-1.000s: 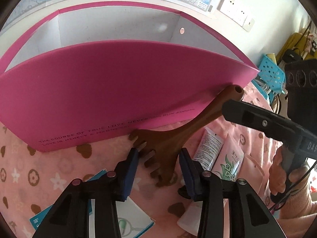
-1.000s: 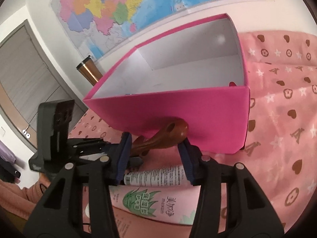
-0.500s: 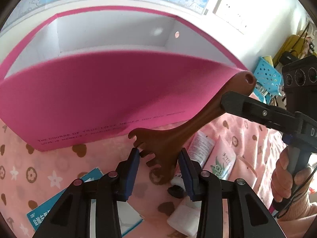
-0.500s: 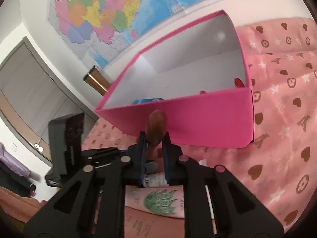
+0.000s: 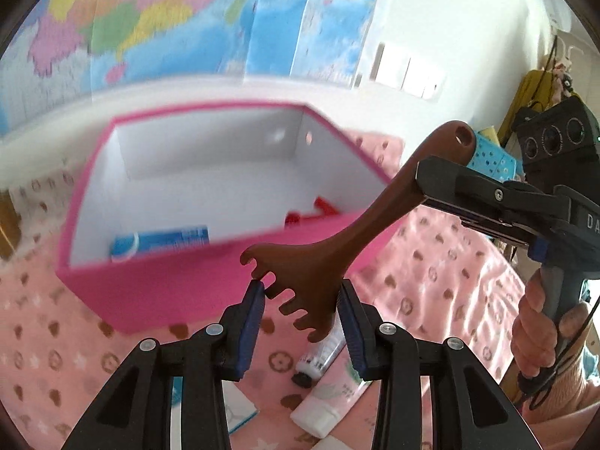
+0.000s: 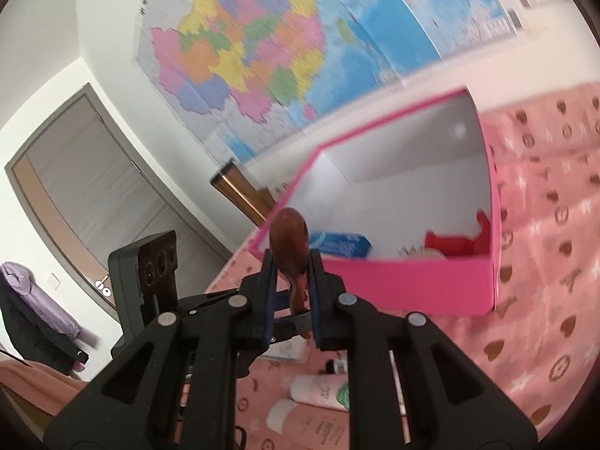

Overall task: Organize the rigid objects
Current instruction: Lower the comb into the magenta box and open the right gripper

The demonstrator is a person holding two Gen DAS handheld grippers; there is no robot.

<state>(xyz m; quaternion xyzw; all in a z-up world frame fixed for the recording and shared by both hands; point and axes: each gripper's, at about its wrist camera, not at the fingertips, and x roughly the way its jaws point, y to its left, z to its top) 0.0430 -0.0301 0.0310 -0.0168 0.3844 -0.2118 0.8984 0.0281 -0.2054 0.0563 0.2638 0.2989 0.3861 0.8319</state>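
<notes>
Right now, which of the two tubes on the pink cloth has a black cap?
The slimmer white tube; the wider tube with the green leaf has a white cap.

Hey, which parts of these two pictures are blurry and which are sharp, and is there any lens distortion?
Left wrist view: the pink box and wall map smear with motion blur, while the left hand-held gripper and brown wooden comb stay sharp. Right wrist view: the map and box are soft, the right hand-held gripper crisp. Both views bulge like fisheye, with dark round corners.
</notes>
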